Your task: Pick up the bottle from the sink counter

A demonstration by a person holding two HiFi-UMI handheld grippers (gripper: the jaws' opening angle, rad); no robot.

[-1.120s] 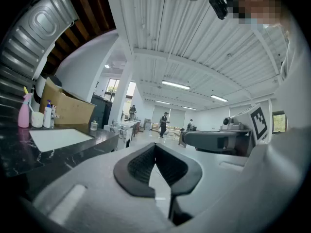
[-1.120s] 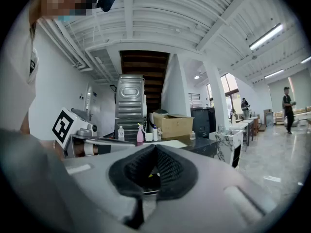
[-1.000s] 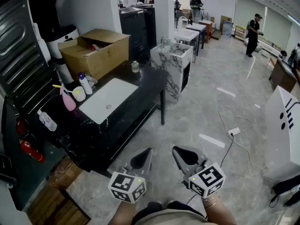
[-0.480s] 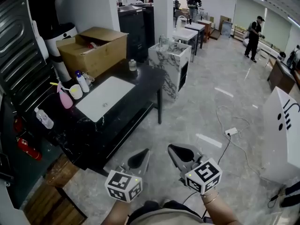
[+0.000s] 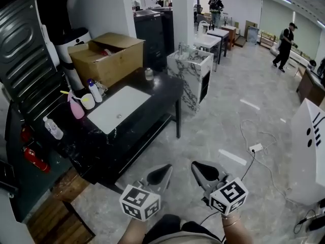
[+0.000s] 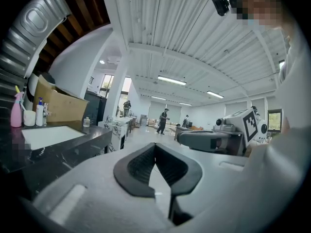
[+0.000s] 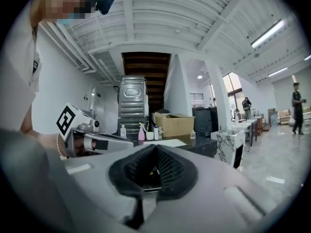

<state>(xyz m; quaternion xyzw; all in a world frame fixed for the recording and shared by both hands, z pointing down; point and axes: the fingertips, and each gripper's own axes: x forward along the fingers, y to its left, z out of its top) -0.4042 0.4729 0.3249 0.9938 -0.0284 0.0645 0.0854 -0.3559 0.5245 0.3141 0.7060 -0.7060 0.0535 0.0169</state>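
Note:
A black sink counter (image 5: pixel 162 88) with a white basin stands to my left. At its far end a clear bottle (image 5: pixel 52 128) stands alone. Further along are a pink spray bottle (image 5: pixel 75 107), a white cup (image 5: pixel 87 101) and a white bottle with a blue cap (image 5: pixel 93 91). My left gripper (image 5: pixel 165 170) and right gripper (image 5: pixel 199 165) hang side by side over the floor, well short of the counter, both shut and holding nothing. The right gripper view shows its shut jaws (image 7: pixel 154 147) with the clear bottle (image 7: pixel 123 131) far off. In the left gripper view the jaws (image 6: pixel 155 145) are shut too.
A cardboard box (image 5: pixel 106 57) sits at the counter's back, with a small jar (image 5: pixel 148 73) near its right end. A marble pedestal (image 5: pixel 192 75) stands beyond the counter. A cable and socket strip (image 5: pixel 256 148) lie on the floor to the right. People (image 5: pixel 286 44) walk far off.
The head view has drifted, so the counter and both grippers sit a little further right in it. Both grippers stay shut and empty.

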